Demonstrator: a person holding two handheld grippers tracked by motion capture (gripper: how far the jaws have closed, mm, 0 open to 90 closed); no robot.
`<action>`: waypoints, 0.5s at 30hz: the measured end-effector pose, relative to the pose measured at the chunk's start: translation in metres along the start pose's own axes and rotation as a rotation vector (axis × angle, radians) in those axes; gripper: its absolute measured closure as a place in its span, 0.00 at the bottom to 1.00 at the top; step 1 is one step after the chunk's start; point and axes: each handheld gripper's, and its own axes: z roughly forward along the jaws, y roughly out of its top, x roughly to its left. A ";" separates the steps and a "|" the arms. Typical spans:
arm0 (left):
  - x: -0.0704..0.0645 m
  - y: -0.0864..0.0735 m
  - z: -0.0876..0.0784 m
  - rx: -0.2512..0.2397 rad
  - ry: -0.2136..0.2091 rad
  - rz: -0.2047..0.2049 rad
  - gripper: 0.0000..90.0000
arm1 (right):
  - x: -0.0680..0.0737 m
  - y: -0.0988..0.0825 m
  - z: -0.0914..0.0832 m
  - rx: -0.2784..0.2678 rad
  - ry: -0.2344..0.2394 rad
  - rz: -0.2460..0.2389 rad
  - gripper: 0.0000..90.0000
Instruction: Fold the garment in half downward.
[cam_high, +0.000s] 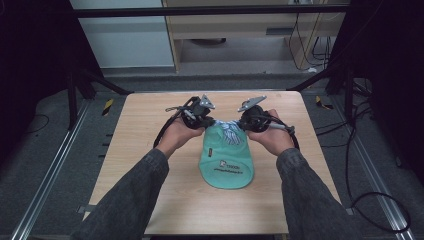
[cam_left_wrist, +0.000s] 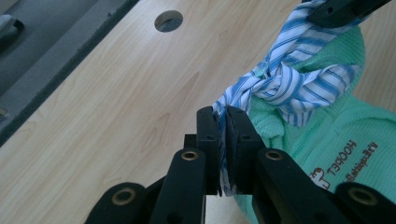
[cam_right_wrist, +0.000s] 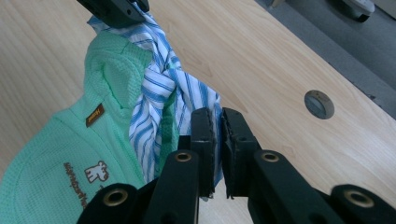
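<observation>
At the centre of the high view, on the wooden table (cam_high: 150, 165), lies the soft, light mint-green waffle-knit garment (cam_high: 226, 162). The left gripper (cam_left_wrist: 223, 122) and right gripper (cam_right_wrist: 218, 122) each pinch its blue-striped cloth tie (cam_left_wrist: 285, 84), the best place to hold.

The mint-green waffle-knit garment (cam_high: 226, 160) lies flat on the light wooden table (cam_high: 150, 150), near its middle, with the rounded end toward the person. Brown printed lettering and a small figure logo mark its upper face, and a small brown label sits near its raised collar. The blue-and-white striped fabric band (cam_left_wrist: 289, 86) at its far end is tied in a knot. Both band ends are pulled taut, away from the knot.
</observation>
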 end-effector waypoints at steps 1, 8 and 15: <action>0.001 0.001 0.000 -0.002 0.002 -0.002 0.94 | 0.000 0.000 0.000 0.000 0.000 0.000 0.94; 0.004 0.003 0.005 0.004 0.007 0.008 0.94 | -0.004 0.001 0.005 0.004 -0.009 0.004 0.94; 0.007 0.006 0.007 0.002 0.015 0.008 0.94 | -0.008 0.004 0.007 0.000 -0.023 0.009 0.94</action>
